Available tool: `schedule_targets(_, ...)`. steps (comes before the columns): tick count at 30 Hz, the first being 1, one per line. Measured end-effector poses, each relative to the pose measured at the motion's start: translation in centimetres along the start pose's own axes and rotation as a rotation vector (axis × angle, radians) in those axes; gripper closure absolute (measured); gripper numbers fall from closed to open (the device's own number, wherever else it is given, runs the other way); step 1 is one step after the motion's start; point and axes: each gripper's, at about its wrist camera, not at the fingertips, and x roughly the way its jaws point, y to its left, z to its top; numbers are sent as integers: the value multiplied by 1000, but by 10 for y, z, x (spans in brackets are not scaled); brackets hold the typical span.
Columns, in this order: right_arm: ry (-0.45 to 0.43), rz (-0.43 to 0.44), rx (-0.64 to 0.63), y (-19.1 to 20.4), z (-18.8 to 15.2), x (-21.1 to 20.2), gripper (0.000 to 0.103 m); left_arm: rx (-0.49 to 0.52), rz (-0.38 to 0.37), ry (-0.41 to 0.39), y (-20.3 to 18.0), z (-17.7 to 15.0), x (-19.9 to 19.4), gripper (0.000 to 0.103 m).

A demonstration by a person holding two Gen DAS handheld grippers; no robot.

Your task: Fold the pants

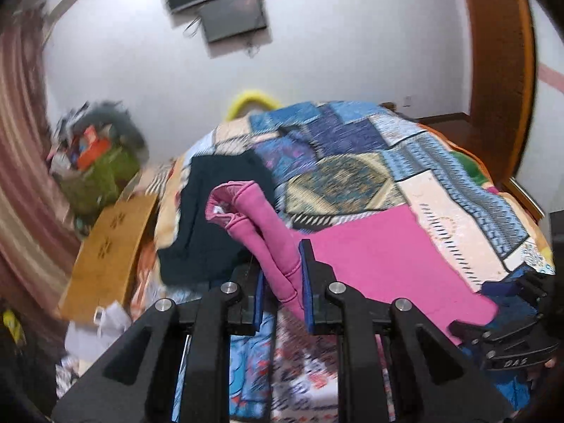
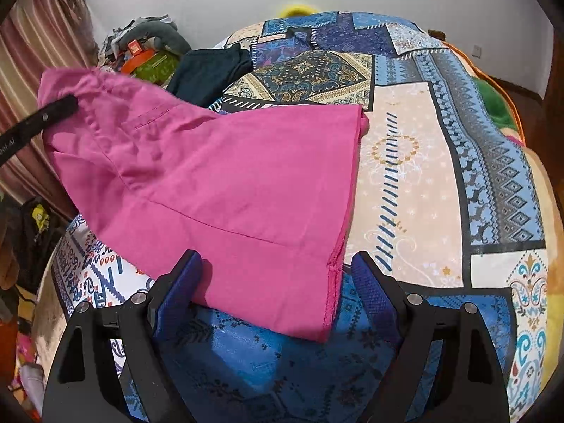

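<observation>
The pink pants [image 2: 218, 183] lie partly on the patterned bedspread [image 2: 416, 162], folded in layers. My left gripper [image 1: 282, 275] is shut on the pants' waistband end [image 1: 268, 239] and holds it lifted off the bed; it shows as a black finger at the left in the right wrist view [image 2: 42, 120]. My right gripper [image 2: 278, 275] is open, its blue pads [image 2: 373, 289] on either side of the pants' near hem corner, low over the bed. It shows at the right edge of the left wrist view [image 1: 511, 335].
A dark folded garment [image 1: 211, 211] lies on the bed's far left, also in the right wrist view [image 2: 208, 70]. A wooden board [image 1: 109, 250] and a cluttered green bin [image 1: 98, 169] stand left of the bed. A wooden door frame [image 1: 500, 70] is at the right.
</observation>
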Motion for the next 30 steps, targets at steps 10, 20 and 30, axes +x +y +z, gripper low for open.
schedule_targets(10,2,11,20,-4,-1,0,19,47,-302,49,-48,35,7,88)
schedule_targets(20,2,20,31,-6,-2,0,19,-40,-539,248,-69,37,43,90)
schedule_targets(30,0,12,32,-6,-3,-1,19,19,-557,277,-69,28,33,69)
